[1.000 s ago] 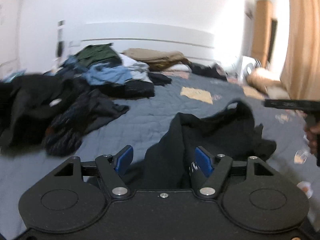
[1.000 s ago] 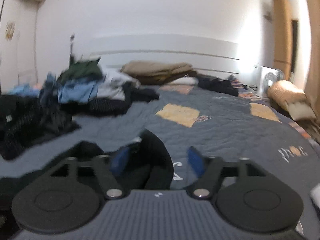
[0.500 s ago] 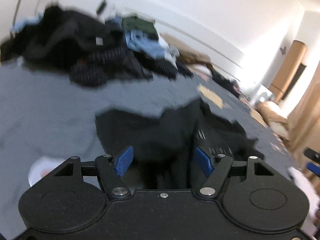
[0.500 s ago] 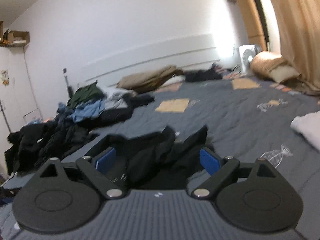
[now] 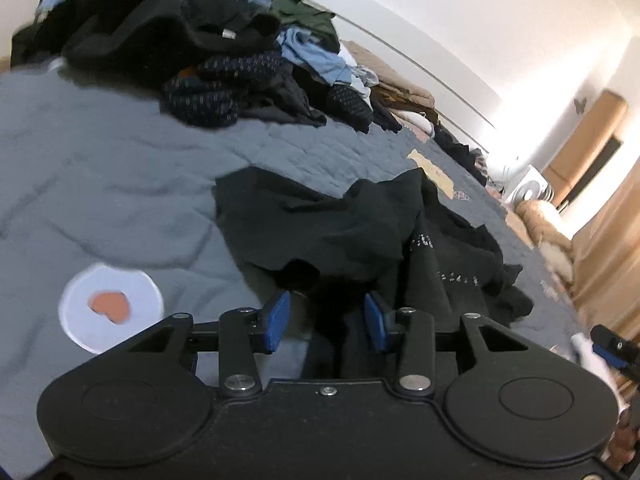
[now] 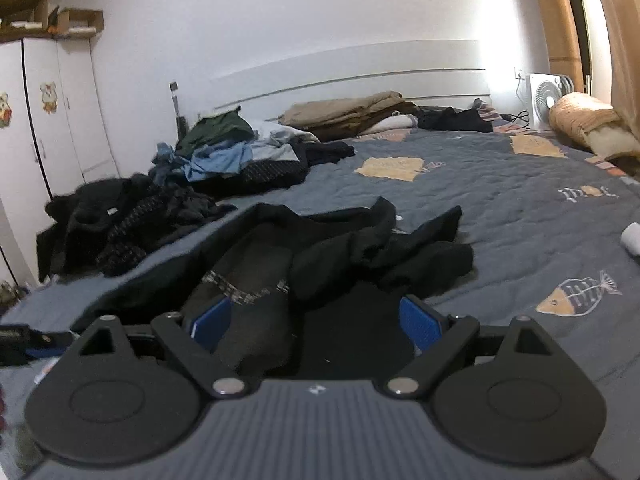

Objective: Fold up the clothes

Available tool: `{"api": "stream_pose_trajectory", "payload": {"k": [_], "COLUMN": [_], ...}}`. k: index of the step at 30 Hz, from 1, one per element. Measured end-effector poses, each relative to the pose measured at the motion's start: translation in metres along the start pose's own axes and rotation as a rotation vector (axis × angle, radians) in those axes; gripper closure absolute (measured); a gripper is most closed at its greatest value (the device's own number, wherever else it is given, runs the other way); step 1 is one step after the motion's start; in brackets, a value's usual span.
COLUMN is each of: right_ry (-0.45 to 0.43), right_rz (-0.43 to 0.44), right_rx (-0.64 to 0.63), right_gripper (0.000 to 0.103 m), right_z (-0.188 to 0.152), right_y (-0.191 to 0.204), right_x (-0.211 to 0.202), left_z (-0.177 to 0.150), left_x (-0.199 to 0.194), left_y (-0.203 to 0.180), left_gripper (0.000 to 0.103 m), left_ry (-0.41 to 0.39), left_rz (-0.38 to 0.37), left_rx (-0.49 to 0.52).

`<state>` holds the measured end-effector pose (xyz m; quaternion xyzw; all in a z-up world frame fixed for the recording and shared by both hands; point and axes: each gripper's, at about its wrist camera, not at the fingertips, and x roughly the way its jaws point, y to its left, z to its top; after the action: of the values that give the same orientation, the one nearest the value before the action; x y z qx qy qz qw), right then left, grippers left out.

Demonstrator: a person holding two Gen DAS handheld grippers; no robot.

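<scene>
Now | one black garment | left gripper closing around it | right gripper apart

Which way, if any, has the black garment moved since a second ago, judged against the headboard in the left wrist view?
Yes. The black garment has dropped: it hung bunched up towards the headboard and now lies spread on the bed.

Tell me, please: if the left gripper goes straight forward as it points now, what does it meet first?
Most likely the crumpled black garment; the closing left gripper already has its cloth between the pads.
</scene>
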<state>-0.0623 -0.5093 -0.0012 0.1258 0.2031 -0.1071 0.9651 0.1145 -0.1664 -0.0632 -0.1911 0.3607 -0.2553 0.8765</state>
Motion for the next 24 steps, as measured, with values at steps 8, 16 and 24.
{"api": "stream_pose_trajectory", "payload": {"k": [8, 16, 24], "right_ry": [0.015, 0.074, 0.08], "right_rz": [0.062, 0.079, 0.081], "right_rx": [-0.017, -0.031, -0.013], "right_gripper": [0.012, 0.012, 0.012], "right_z": [0.002, -0.008, -0.007], "right_y": [0.024, 0.029, 0.026], "right_x": [0.018, 0.033, 0.033], "left_z": [0.0, 0.01, 0.032], "left_x": [0.036, 0.044, 0.059], "left_y": [0.002, 0.026, 0.046], "left_gripper": [0.058, 0.048, 0.048], "left_ry": [-0.011, -0.034, -0.117], "left_rz": [0.02, -0.158, -0.07], "left_rx": [-0.079, -0.304, -0.318]}}
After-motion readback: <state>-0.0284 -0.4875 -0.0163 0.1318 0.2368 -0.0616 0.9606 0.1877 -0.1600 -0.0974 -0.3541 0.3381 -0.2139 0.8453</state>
